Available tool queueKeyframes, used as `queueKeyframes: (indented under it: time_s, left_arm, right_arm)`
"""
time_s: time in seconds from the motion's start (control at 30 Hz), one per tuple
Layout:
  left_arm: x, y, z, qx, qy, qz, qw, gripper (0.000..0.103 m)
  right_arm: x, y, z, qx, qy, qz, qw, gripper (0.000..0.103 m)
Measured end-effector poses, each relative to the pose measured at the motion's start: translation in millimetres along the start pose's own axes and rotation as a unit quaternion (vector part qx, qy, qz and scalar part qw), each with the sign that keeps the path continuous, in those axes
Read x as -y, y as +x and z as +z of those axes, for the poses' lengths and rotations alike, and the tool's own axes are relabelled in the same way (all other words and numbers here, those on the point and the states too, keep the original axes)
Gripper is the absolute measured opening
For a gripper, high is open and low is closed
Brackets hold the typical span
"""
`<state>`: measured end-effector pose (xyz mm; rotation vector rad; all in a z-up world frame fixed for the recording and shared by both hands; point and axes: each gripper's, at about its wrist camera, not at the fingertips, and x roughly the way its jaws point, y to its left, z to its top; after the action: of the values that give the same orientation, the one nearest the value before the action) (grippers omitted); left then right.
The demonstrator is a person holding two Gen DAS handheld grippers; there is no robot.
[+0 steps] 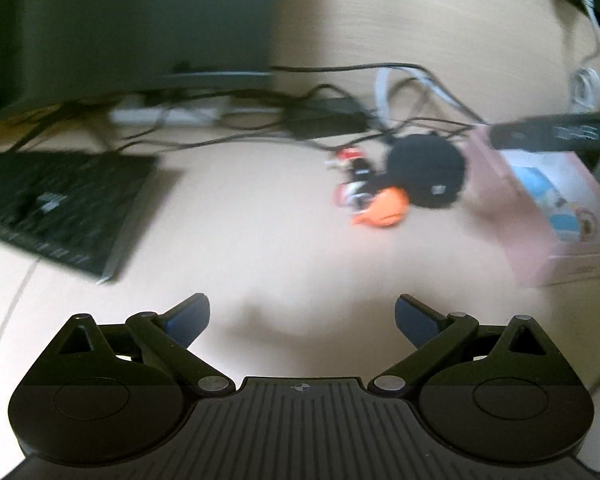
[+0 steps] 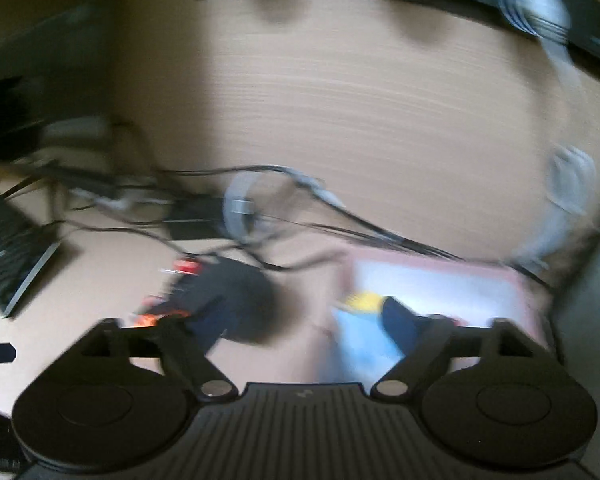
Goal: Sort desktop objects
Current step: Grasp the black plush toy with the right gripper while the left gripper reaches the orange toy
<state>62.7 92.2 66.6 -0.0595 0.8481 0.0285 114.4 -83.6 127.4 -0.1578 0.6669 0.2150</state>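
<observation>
Both views are blurred. In the left wrist view a round black object lies on the pale desk beside an orange object and small red and white items. A pink box stands to their right. My left gripper is open and empty above bare desk, well short of them. In the right wrist view my right gripper is open and empty, over the black object and the pink box. The orange object peeks past its left finger.
A black keyboard lies at the left, also in the right wrist view. A dark monitor stands behind it. Tangled black and white cables and a power strip run along the back. The right gripper's body shows over the box.
</observation>
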Motion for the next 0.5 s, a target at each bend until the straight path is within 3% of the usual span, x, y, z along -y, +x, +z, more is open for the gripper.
queueKeyframes:
  time_s: [0.17,0.27,0.33,0.5]
  left_arm:
    - [-40.5,-19.6,-13.4,0.003,-0.031,0.025,0.9992,0.102]
    - [-57.4,-25.7,-24.1,-0.003,-0.046,0.033,0.9984,0.102]
    - [-64.7,-26.9,-31.0,-0.010,-0.052,0.035,0.9980,0.102]
    - [-60.9,-22.2,-38.8,-0.021,-0.043,0.014,0.9987,0.102]
  right_arm:
    - [-38.0,76.6,12.1,-0.050,-0.064,-0.046,0.996,0.095]
    - [-38.9,97.6,10.1,-0.078,-0.031,-0.037,0.996,0.100]
    - [-38.5,94.2,5.2,-0.095,0.016,-0.009,0.995,0.080]
    - [-50.5,51.6,-20.2,-0.099,0.043,0.040,0.993,0.071]
